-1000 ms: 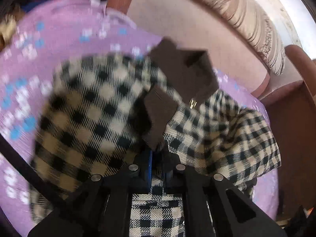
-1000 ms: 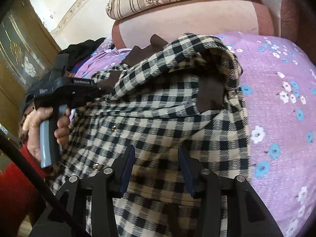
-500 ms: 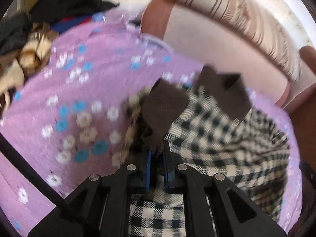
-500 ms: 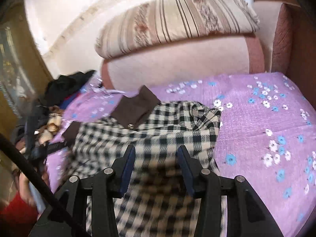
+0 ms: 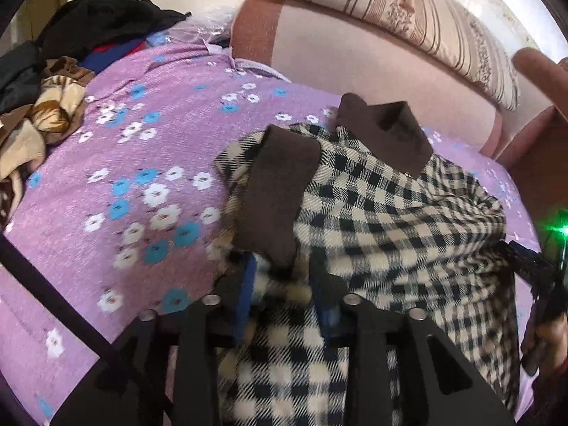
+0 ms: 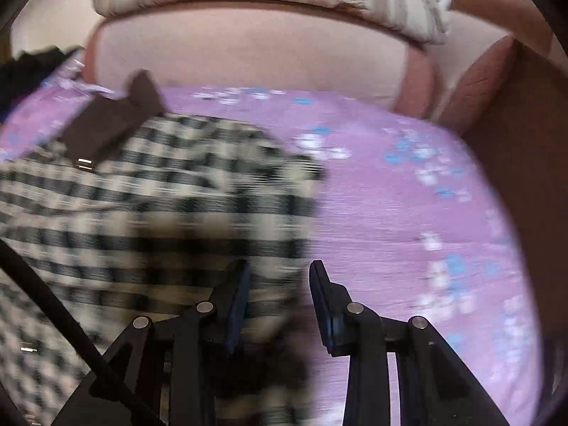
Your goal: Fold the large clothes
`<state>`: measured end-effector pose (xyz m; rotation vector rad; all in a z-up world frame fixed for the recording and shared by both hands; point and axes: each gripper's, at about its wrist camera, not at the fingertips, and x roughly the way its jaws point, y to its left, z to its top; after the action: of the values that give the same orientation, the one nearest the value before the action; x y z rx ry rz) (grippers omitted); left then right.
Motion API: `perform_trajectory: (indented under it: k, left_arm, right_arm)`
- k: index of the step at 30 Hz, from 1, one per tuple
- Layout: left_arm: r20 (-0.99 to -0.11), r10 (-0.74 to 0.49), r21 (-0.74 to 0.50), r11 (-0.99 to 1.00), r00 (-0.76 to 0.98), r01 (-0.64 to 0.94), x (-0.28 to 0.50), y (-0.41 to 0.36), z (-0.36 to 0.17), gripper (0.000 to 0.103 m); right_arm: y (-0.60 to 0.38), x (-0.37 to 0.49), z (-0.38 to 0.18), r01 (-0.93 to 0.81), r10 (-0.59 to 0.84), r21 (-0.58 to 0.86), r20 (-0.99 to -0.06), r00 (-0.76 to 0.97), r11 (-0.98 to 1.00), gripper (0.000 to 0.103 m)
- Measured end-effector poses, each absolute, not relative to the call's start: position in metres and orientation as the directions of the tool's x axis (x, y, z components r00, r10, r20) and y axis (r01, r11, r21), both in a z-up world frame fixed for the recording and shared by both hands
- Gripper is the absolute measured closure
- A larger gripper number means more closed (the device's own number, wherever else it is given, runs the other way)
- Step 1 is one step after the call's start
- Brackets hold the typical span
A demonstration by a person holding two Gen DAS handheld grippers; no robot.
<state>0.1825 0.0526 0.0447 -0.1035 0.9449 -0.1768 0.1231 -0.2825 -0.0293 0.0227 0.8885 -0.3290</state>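
The checked coat [image 5: 390,220] lies bunched on the purple flowered bed [image 5: 124,191], near the headboard edge. The left hand-held gripper [image 5: 284,284] is opening, its jaws apart with a brown cuff [image 5: 277,191] between them. The right hand-held gripper [image 6: 278,291] is closing, jaws spread over the coat's blurred edge.

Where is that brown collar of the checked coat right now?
In the left wrist view the brown collar lies at the checked coat's far end, nearest the pink sofa backrest.

Both wrist views look steeply down, close over the checked coat [image 5: 390,220] on the purple bedspread [image 5: 106,213]; the right seems blurred.
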Motion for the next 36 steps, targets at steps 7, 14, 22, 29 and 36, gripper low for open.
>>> perform_trajectory:
  k: [7,14,22,29,36]
  left_arm:
    - [-0.805,-0.184,-0.171,0.982,0.565,0.075,0.147,0.09,0.038,0.042]
    - [-0.801,-0.28,-0.295,0.954,0.528,0.06,0.118,0.115,0.015,0.041]
    - [-0.77,-0.259,-0.246,0.964,0.583,0.102,0.065,0.106,0.01,0.032]
    - [-0.799,-0.222,-0.143,0.973,0.559,0.183,0.046,0.091,0.009,0.017]
    - [-0.791,-0.275,-0.2,0.96,0.547,0.194,0.032,0.094,0.012,0.025]
  right_arm:
    - [-0.342,0.057,-0.015,0.32,-0.067,0.181,-0.772,0.632,0.93,0.054]
    - [-0.37,-0.035,-0.055,0.287,0.247,0.561,-0.69,0.681,0.776,0.051]
    - [-0.348,-0.088,-0.07,0.216,0.379,0.729,-0.556,0.74,0.649,0.049]
    - [-0.312,-0.113,-0.074,0.172,0.414,0.724,-0.553,0.723,0.668,0.049]
    - [-0.307,-0.133,-0.083,0.128,0.482,0.782,-0.495,0.723,0.61,0.049]
